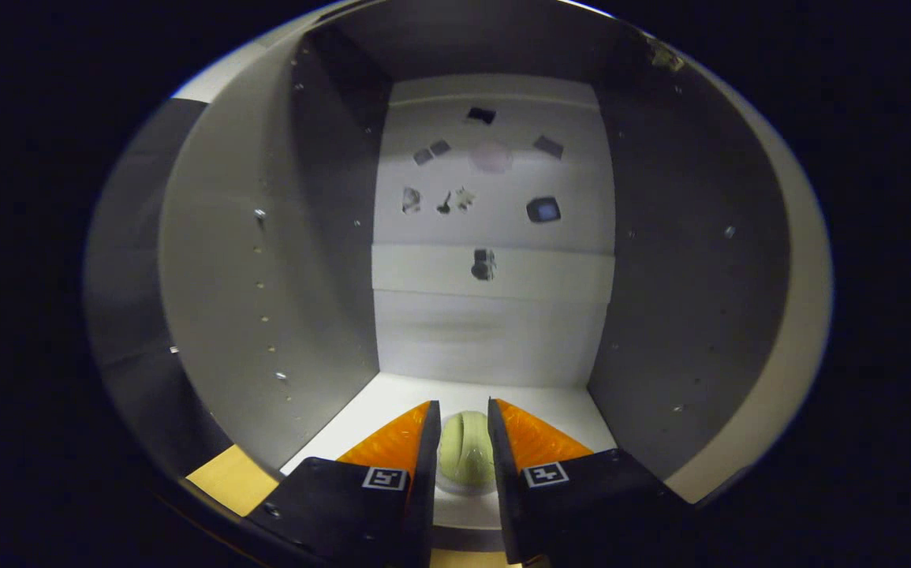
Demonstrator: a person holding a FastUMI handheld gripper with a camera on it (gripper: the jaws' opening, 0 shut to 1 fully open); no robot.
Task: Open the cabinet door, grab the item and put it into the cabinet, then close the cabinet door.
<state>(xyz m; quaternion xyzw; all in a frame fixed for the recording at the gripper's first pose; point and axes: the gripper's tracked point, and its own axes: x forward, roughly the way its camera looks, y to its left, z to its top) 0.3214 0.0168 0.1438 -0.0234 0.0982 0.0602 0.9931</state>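
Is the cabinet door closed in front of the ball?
No: the cabinet stands open, with the hand-held gripper holding the ball over its floor.

Gripper [464, 430] with two wedge-shaped ribbed fingers, dark blocky mounts, each seemingly bearing a square marker.

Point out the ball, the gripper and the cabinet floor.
ball [465, 457]: gripper view, on its pale rounded front, between the fingers.
gripper [464, 418]: gripper view, midway between its fingertips, closed on the ball.
cabinet floor [550, 406]: gripper view, on bare white floor beyond the fingers.
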